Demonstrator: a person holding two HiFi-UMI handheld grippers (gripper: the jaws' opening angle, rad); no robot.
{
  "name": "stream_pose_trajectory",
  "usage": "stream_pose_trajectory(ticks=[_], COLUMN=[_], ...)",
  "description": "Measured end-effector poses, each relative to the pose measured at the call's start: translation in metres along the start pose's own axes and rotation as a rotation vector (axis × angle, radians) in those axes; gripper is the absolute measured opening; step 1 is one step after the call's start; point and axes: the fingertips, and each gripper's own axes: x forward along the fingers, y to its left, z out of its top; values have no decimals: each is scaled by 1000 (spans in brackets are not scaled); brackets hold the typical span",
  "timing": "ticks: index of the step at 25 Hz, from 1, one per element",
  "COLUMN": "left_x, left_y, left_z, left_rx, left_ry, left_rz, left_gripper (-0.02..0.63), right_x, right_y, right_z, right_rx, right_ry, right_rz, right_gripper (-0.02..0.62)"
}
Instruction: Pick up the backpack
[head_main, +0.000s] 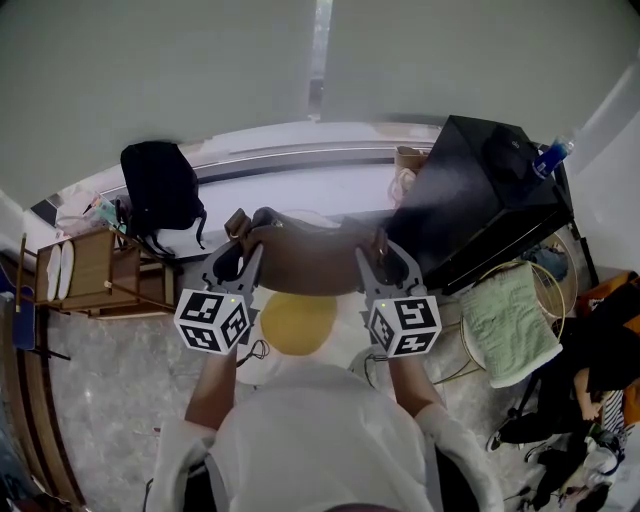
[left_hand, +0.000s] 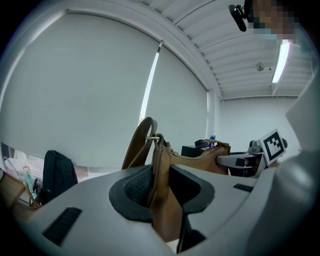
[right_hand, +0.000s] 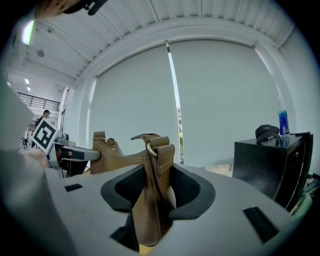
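The person has a brown leather bag (head_main: 305, 262) up in the air in front of them, strung level between the two claws, just to the left of the black cabinet (head_main: 480, 200) and nearer the person than it. The left gripper (head_main: 238, 258) is pinched on the end of the bag farther from the cabinet, its jaws narrow with a fold of leather squeezed between the pads, and a metal strap ring (left_hand: 152, 138) and looped strap stand up just above the grip. The right gripper (head_main: 385, 262) is clamped the same way on the end nearer the cabinet, with the leather tab and its ring poking up out of the jaws. A round yellow thing (head_main: 298, 322) lies below the bag, on the person's side of the cabinet. A black cap (right_hand: 269, 132) and a blue bottle (head_main: 552, 155) sit on top of the cabinet. A green towel (head_main: 510, 320) is draped over a wire rack just in front of the cabinet. Well away from the cabinet, beyond the held bag, a black backpack (head_main: 160, 188) stands upright by the window beside a wooden rack (head_main: 95, 268).
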Motion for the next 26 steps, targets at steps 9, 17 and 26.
stream_pose_trajectory(ticks=[9, 17, 26], left_x=[-5, -9, -7], left_y=[2, 0, -5], left_z=[0, -2, -2], left_rx=[-6, -4, -10], left_ry=[-1, 6, 8], left_rz=[2, 6, -1], left_gripper=[117, 117, 117], right_x=[2, -1, -3], right_y=[4, 5, 1], right_z=[1, -2, -2], right_rx=[-10, -10, -7], right_ry=[1, 9, 16], right_rz=[7, 12, -1], right_gripper=[176, 176, 176])
